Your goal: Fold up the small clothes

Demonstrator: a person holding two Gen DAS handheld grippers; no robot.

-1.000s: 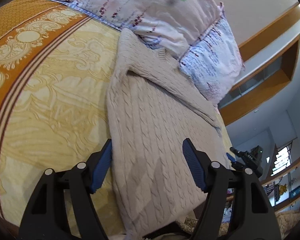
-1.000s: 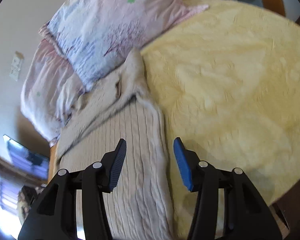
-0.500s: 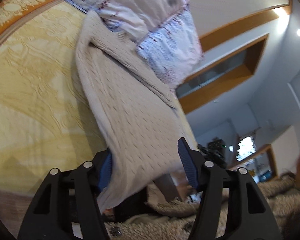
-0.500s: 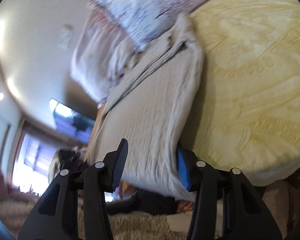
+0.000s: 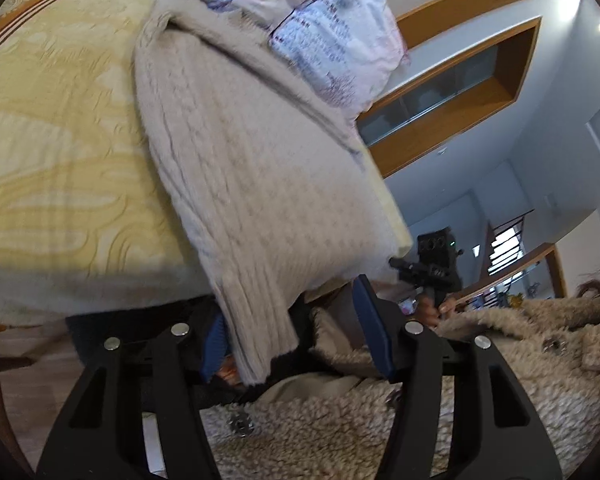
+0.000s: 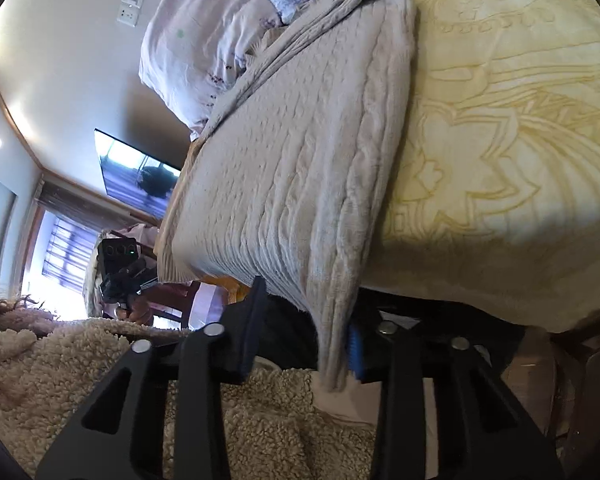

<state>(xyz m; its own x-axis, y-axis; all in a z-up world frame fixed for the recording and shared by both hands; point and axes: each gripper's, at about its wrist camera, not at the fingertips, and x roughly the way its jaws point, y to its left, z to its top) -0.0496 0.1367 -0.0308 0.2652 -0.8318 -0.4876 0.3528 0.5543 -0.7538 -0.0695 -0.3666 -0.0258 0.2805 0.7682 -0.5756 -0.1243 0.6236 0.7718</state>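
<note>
A beige cable-knit sweater lies lengthwise on the yellow bedspread, its hem hanging over the bed's near edge. My left gripper is open, with the hem's left corner hanging between its blue pads, against the left pad. In the right wrist view the sweater droops off the edge, and my right gripper is open with the hem's right corner resting against its right pad. Each view shows the other gripper beyond the hem.
Floral pillows lie at the sweater's far end. The person's fleece coat fills the space below both grippers. A wall TV and a window are at the left in the right wrist view.
Both grippers have dropped from above the sweater down to the bed's near edge. The hem now hangs between each pair of open fingers.
</note>
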